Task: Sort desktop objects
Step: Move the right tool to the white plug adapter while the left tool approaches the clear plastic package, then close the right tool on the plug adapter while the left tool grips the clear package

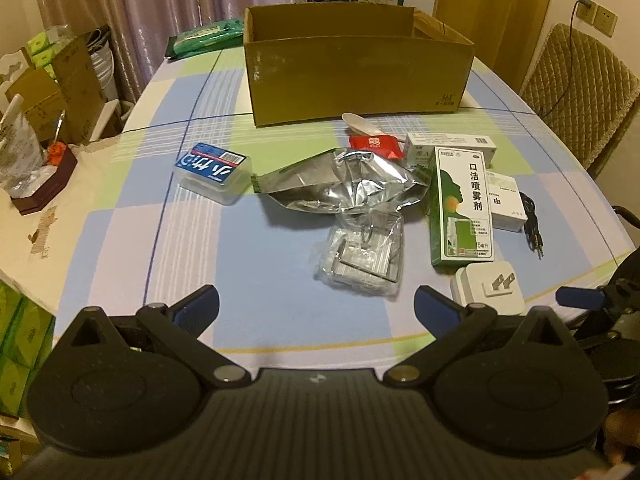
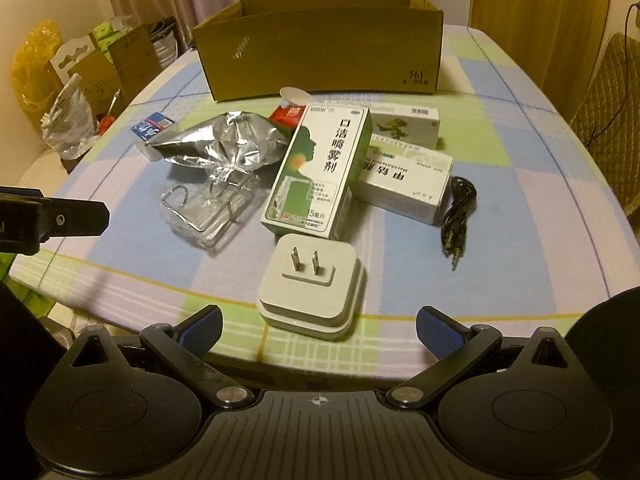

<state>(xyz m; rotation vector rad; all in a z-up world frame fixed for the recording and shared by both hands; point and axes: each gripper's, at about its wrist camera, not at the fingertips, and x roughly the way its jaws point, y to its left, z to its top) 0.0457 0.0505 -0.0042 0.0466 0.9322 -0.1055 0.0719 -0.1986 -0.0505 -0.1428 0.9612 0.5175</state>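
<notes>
At twelve o'clock, the open brown cardboard box (image 1: 356,76) hides its interior; left gripper (image 1: 316,306) and right gripper (image 2: 318,326) gape wide, empty.

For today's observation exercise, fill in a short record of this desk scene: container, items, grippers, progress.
container: cardboard box, open top, at the table's far side
nearest item: white plug adapter, prongs up
middle: green spray box, crumpled foil bag
right side: black audio cable
left gripper: open, empty
right gripper: open, empty
progress: items lie outside the box
</notes>
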